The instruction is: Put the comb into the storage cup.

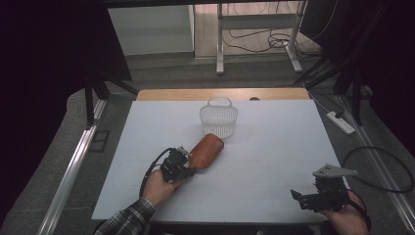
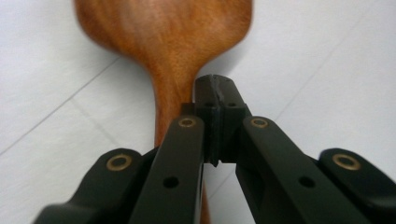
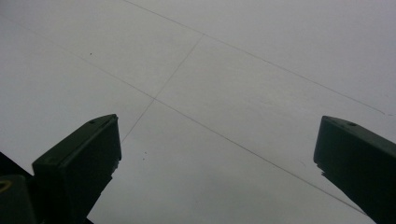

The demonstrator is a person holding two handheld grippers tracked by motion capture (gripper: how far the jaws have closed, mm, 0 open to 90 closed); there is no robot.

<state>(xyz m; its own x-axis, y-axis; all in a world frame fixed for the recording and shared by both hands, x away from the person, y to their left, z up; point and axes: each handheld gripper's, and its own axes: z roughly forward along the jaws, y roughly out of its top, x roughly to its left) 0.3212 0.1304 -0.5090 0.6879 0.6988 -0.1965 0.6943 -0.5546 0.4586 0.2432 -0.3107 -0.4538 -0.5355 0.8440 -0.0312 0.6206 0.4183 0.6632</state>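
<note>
A wooden spatula (image 1: pixel 206 150) lies on the white table (image 1: pixel 274 147), its broad blade toward a small clear basket (image 1: pixel 219 119) just beyond it. My left gripper (image 1: pixel 188 169) is at the handle end of the spatula. In the left gripper view the jaws of the left gripper (image 2: pixel 215 95) are shut, pad against pad. The spatula's handle (image 2: pixel 170 100) runs beneath them, slightly to their left; I cannot tell if it is pinched lower down. My right gripper (image 1: pixel 299 197) is low at the table's front right. Its jaws are wide apart over bare tabletop in the right gripper view (image 3: pixel 217 149).
The basket stands near the table's far edge, in front of a wooden strip (image 1: pixel 171 94). Metal desk legs (image 1: pixel 220 44) and cables (image 1: pixel 274 41) are on the floor beyond. A power strip (image 1: pixel 340 122) lies to the right, and an aluminium rail (image 1: pixel 73 166) runs along the left.
</note>
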